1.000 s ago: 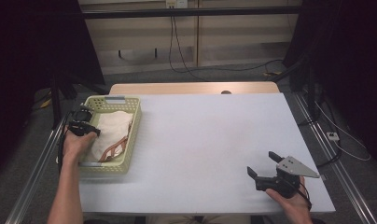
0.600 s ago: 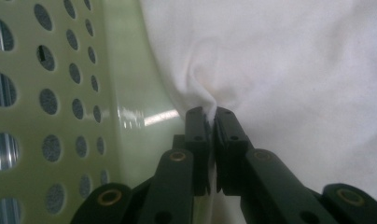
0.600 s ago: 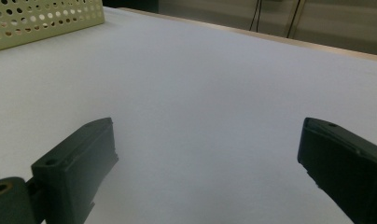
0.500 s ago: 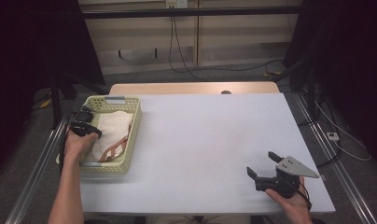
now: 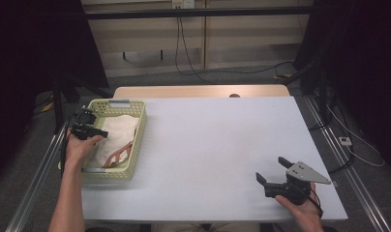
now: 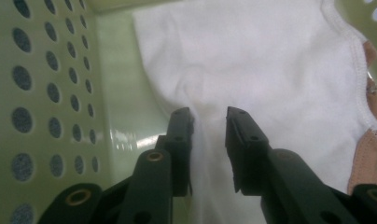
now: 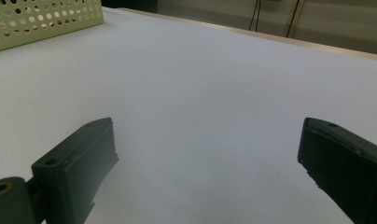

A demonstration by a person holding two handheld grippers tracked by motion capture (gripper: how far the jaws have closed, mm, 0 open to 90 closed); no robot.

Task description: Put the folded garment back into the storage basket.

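Observation:
A pale green perforated basket (image 5: 141,126) stands at the table's left and holds a white cloth (image 5: 120,131) on top of a pinkish-brown garment (image 5: 120,154). My left gripper (image 5: 100,133) reaches down into the basket by its left wall (image 6: 46,93). Its jaws have just been opening. They now stand a little apart (image 6: 209,114), with a raised fold of the white cloth (image 6: 252,56) between them and not pinched. The lace-edged pinkish garment (image 6: 367,144) shows at the right. My right gripper (image 5: 272,169) rests low at the table's front right, open wide (image 7: 207,135) over bare table.
The white tabletop (image 5: 218,140) stretches between the basket and the right hand. The basket's corner (image 7: 42,21) shows far off at the upper left of the right gripper view. Cables hang against the wall behind the table, and metal rails run along both sides.
In the high view the left hand stays over the basket's left side with hardly any shift. The right gripper has not moved.

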